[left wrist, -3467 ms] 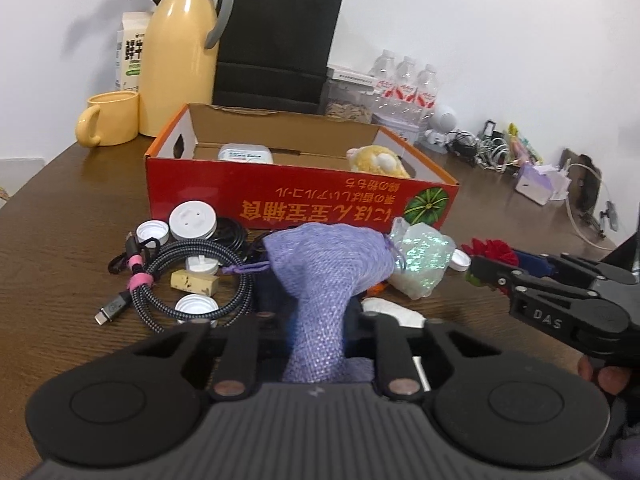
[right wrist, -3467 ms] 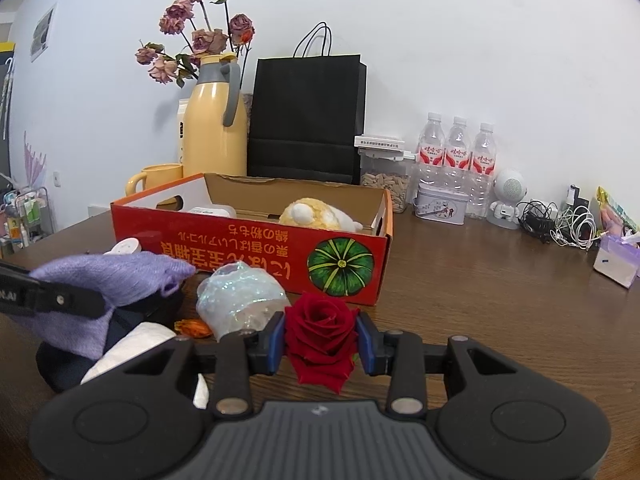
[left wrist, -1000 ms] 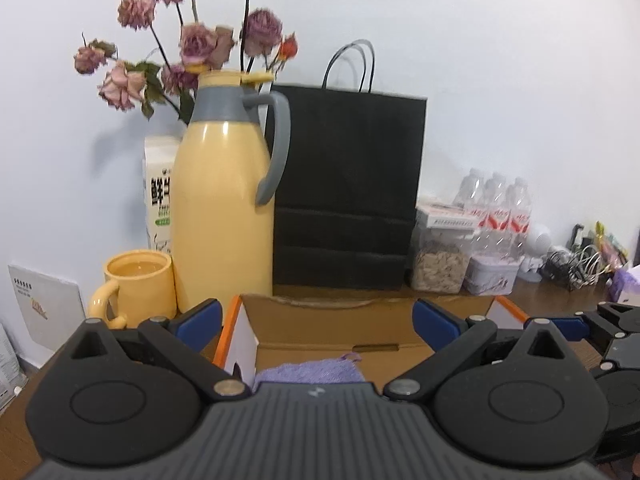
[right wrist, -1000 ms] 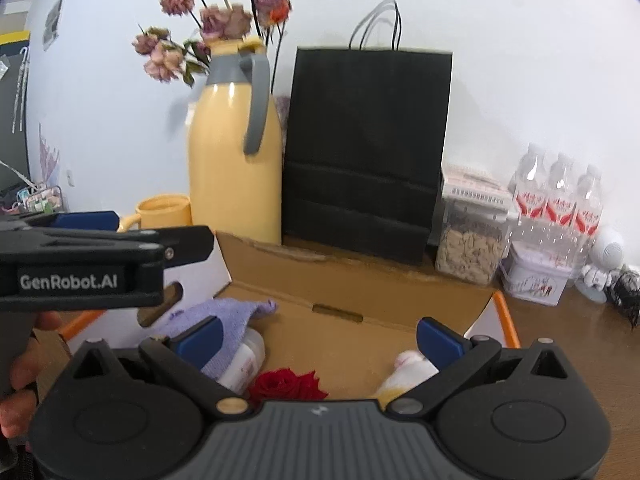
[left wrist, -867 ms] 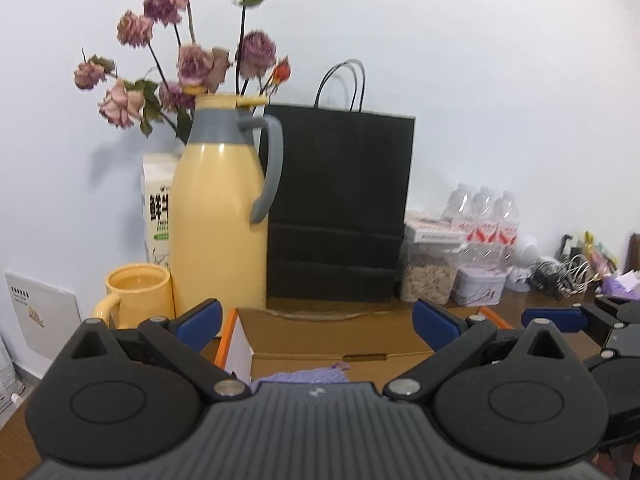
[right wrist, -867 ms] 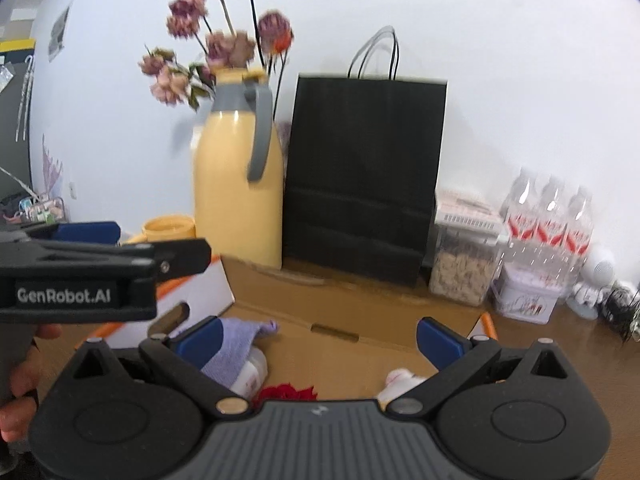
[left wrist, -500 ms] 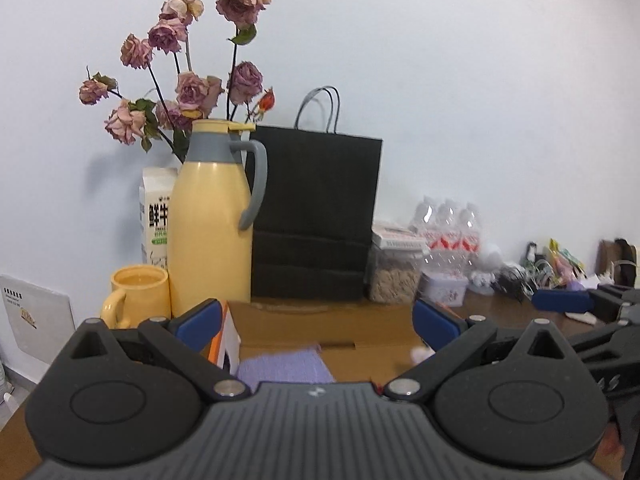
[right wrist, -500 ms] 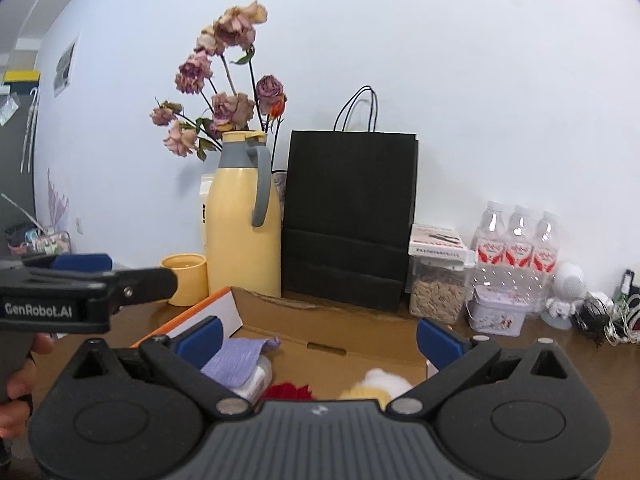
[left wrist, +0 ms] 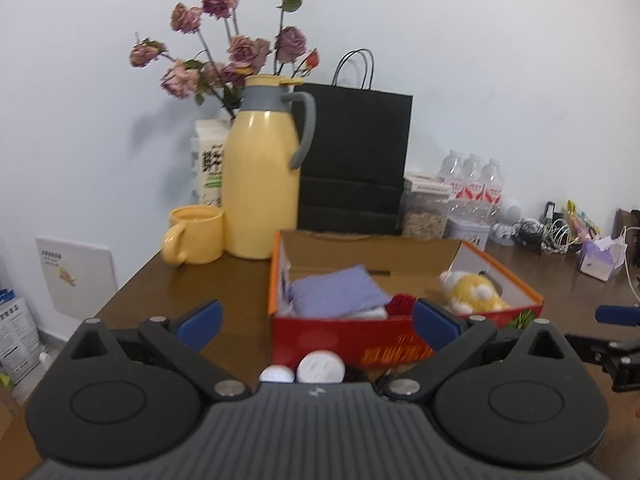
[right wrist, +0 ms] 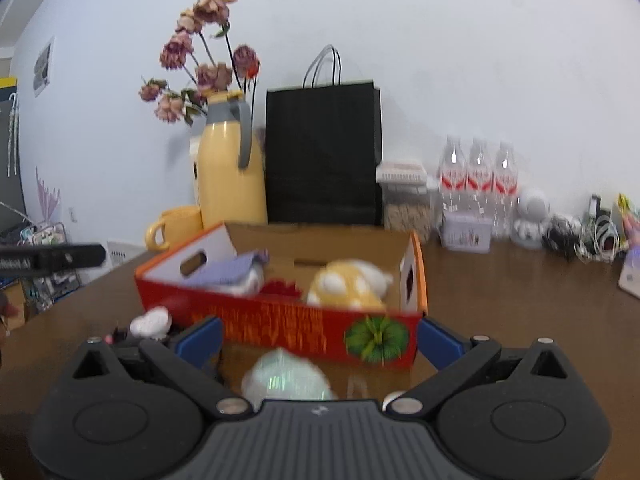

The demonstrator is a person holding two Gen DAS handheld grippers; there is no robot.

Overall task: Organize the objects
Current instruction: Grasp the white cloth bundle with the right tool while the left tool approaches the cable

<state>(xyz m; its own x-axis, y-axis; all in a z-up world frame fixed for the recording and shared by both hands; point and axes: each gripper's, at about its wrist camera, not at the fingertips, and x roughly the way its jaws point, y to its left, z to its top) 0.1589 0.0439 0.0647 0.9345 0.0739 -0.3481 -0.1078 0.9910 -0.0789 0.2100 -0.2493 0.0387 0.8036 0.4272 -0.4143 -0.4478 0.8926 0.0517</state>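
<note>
Now both grippers hang above the desk (left wrist: 240,276) with jaws spread wide and nothing between them: the left gripper (left wrist: 316,322) and the right gripper (right wrist: 318,340) each face the red box (left wrist: 348,338) from its near side. Inside the box a purple pouch (left wrist: 338,292) lies toward the left end, a red rose (left wrist: 402,304) sits in the middle just beside it, and a yellow plush (left wrist: 472,292) rests toward the right end. On the desk against the box's near wall, two white caps (left wrist: 308,370) lie side by side, and a shiny pale bundle (right wrist: 286,378) sits in front of the box in the right wrist view. Behind the box, along the desk's far edge, stand a yellow mug (left wrist: 196,234), a yellow jug (left wrist: 262,184) and a black bag (left wrist: 354,160).
</note>
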